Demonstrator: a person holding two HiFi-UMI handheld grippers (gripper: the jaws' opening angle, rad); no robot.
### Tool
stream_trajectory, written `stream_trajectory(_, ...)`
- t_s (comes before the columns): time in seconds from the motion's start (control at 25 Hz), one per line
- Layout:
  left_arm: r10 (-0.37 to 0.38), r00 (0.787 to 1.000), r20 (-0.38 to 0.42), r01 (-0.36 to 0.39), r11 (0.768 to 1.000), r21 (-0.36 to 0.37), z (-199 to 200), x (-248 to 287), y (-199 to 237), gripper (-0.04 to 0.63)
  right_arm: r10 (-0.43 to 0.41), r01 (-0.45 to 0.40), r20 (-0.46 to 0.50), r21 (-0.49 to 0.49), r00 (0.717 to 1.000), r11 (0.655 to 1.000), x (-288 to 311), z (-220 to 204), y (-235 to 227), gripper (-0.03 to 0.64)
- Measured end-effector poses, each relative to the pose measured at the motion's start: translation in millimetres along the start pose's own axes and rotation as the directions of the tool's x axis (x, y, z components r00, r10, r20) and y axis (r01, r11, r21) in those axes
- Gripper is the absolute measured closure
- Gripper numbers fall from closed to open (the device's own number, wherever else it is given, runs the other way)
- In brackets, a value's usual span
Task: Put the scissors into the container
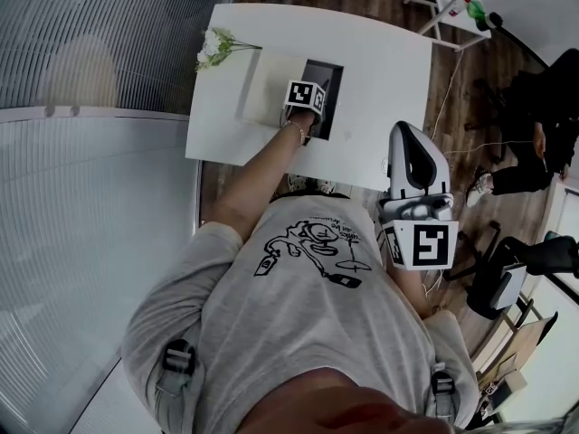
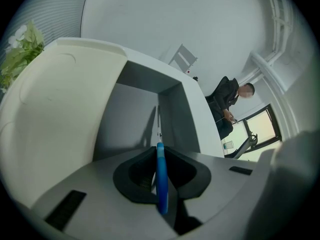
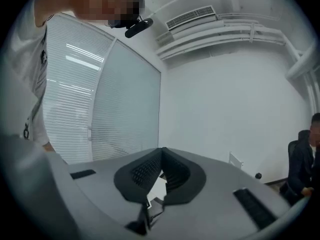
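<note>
Scissors (image 2: pixel 161 184): we are gripping the blue handle in the left hand-held gripper (image 2: pixel 159 149), blades pointing into the opening below.
Container (image 2: pixel 60 94): sitting on the table (image 1: pixel 389 70), open just under the scissors' tips.
Right hand-held gripper (image 3: pixel 160 156): we are holding it off the table, jaws together, empty.

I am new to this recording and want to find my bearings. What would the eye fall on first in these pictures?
First, the blue-handled scissors, clamped in the left gripper's jaws, blades pointing into the opening of the white container on the table. Next, the flowers at the table's far left corner, beside the container. The right gripper is held apart near the person's body, jaws together and empty.
</note>
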State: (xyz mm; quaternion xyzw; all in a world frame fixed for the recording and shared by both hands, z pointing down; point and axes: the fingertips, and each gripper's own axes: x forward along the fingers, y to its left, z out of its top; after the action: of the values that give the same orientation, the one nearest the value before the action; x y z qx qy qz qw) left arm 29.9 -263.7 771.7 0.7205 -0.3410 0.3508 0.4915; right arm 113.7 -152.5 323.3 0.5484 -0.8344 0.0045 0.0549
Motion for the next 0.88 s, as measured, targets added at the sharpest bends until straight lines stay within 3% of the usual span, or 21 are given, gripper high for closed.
stream_trajectory(0.24, -0.015, 1.000, 0.005, 0.015, 1.000, -0.026, 1.0, 4.5, -1.2, 0.545, -0.005, 0.005, -0.003, 0.002, 1.000, 1.000, 1.5, -1.4, -3.9, 0.612)
stream_trajectory(0.56, -0.023, 1.000, -0.017, 0.023, 1.000, -0.004, -5.3, 6.9, -4.2, 0.540, -0.006, 0.006, 0.003, 0.006, 1.000, 1.000, 1.7, -1.3, -4.8, 0.612)
stream_trajectory(0.88, -0.007, 1.000, -0.010, 0.007, 1.000, 0.028, -6.5, 5.0, -4.8, 0.478, -0.004, 0.004, 0.002, 0.003, 1.000, 1.000, -0.8, 0.0, -2.0, 0.611)
